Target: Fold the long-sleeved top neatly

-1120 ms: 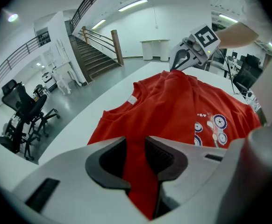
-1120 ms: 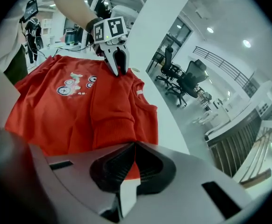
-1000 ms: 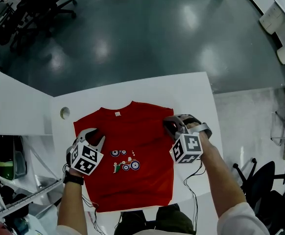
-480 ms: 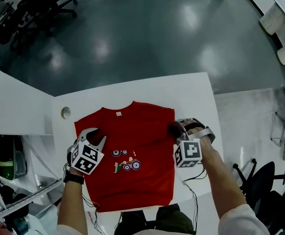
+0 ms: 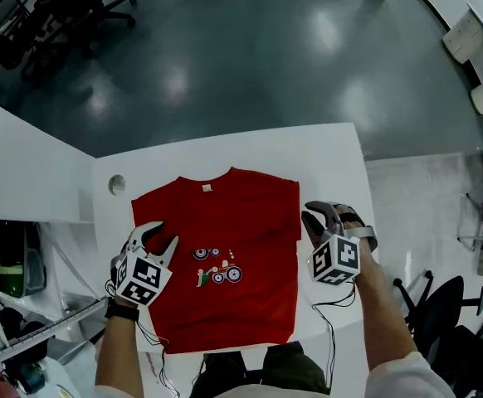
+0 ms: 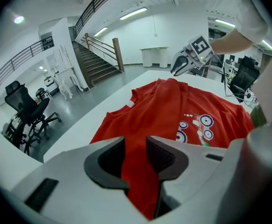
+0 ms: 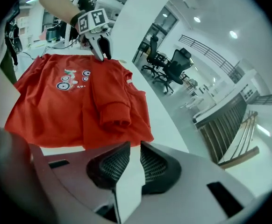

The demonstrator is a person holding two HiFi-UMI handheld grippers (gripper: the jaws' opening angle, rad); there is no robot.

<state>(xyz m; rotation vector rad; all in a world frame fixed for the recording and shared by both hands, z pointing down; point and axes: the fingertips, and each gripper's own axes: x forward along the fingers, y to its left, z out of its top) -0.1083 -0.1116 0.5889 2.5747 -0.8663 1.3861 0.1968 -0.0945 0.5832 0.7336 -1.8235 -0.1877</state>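
A red long-sleeved top [image 5: 225, 255] with a wheel print lies flat on the white table [image 5: 324, 164], collar away from me and sleeves folded in. One folded sleeve's cuff [image 7: 113, 115] rests on the body. My left gripper [image 5: 154, 235] hovers over the top's left edge. Its jaws have just been opening, and red cloth [image 6: 182, 106] shows through the gap of the left gripper [image 6: 135, 149] without being pinched. My right gripper [image 5: 316, 220] sits over bare table just right of the top. Its jaws have just been opening, and the right gripper [image 7: 135, 154] holds nothing.
A round hole [image 5: 116, 183] is in the table beyond the top's left shoulder. Black office chairs [image 5: 67, 11] stand on the grey floor past the table. Shelving with clutter [image 5: 9, 280] is at my left, and thin cables [image 5: 329, 322] hang near the table's front edge.
The right gripper has slid right, off the top's right edge onto bare table, and its jaws have parted. The left gripper has risen slightly over the left edge.
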